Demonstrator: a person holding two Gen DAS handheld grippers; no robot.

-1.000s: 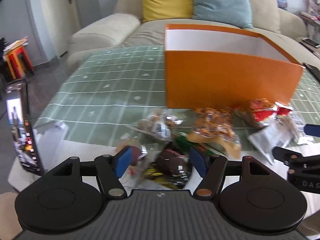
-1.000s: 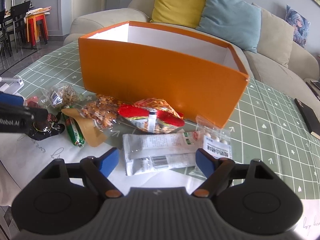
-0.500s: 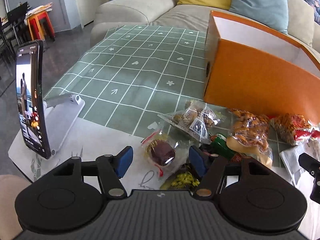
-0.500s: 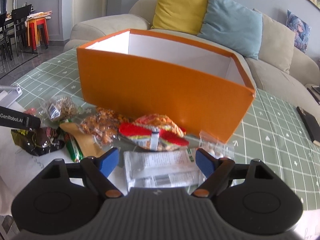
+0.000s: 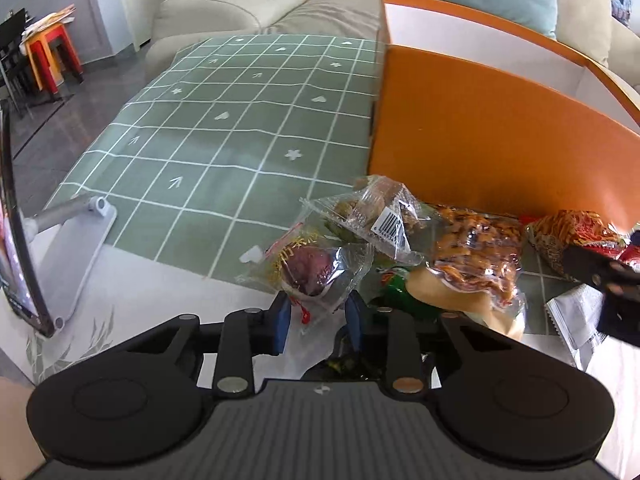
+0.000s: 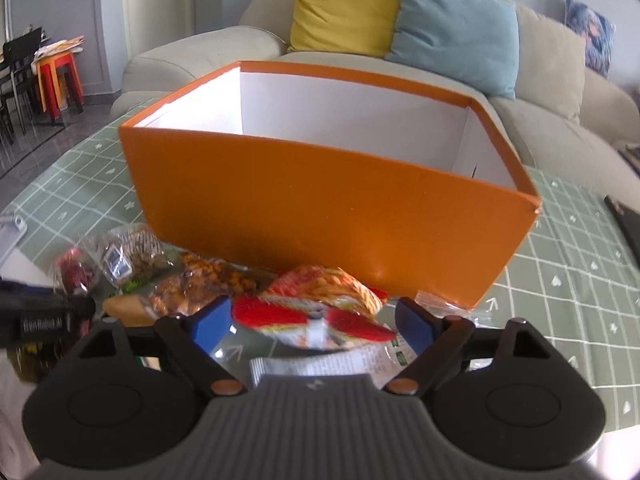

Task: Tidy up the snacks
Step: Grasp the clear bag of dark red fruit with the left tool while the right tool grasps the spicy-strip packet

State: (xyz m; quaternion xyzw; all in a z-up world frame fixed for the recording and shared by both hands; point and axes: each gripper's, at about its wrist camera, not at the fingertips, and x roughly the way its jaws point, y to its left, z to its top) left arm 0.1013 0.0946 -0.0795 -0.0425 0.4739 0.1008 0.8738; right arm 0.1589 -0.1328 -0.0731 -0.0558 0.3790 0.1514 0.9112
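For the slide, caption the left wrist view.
Left tongs closing on a clear packet holding a dark round snack, beside the orange box.

Upright black phone (image 5: 16, 240) on a grey stand cut off by the left edge, dark packet (image 5: 352, 364) mostly hidden under the left tongs (image 5: 316, 318), white foil sachet (image 6: 320, 364) half covered by the right tongs' body, red-and-yellow noodle packet (image 6: 320, 308) blurred, black notebook (image 6: 626, 224) cropped at the right edge

snacks (image 6: 320, 312) before box (image 6: 320, 200), sofa (image 6: 540, 128) behind
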